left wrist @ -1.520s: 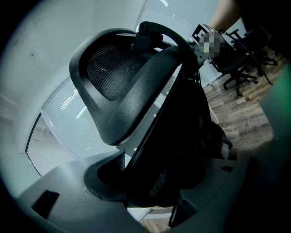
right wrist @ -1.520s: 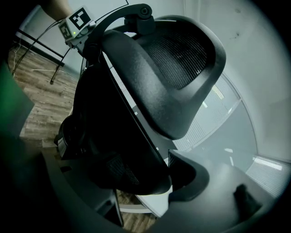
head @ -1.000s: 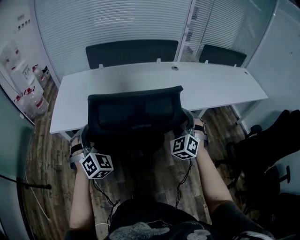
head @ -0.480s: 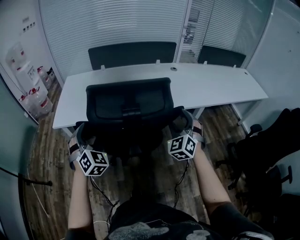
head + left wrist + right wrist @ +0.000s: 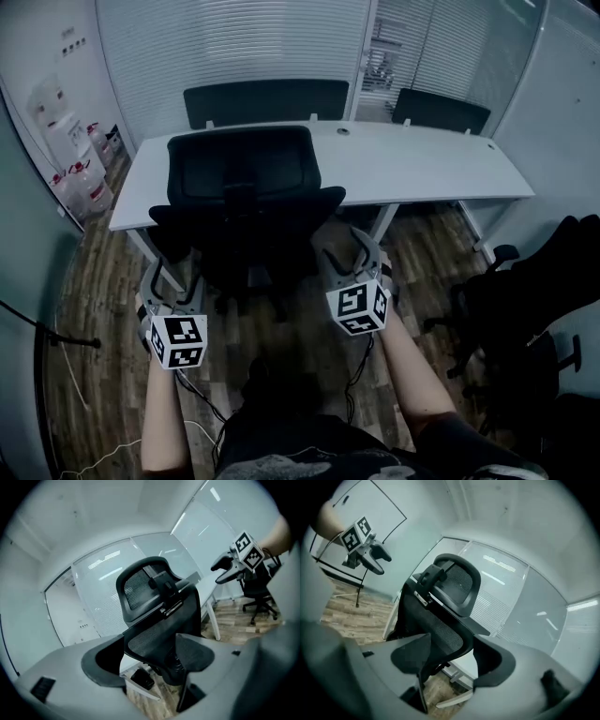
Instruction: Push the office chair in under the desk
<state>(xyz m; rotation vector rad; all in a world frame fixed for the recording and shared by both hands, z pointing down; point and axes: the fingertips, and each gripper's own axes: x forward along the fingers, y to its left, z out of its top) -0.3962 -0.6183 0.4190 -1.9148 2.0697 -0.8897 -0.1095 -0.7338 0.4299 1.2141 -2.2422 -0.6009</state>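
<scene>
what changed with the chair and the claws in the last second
The office chair rolled forward toward the desk. The left claw and right claw, earlier at its sides, have come off it and stand open behind it. Desk and far chairs stayed put.

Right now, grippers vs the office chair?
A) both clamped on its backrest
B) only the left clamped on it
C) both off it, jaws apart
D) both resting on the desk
C: in the head view the left gripper and right gripper sit short of the office chair, and each gripper view shows its jaws apart, pressing on nothing.
</scene>
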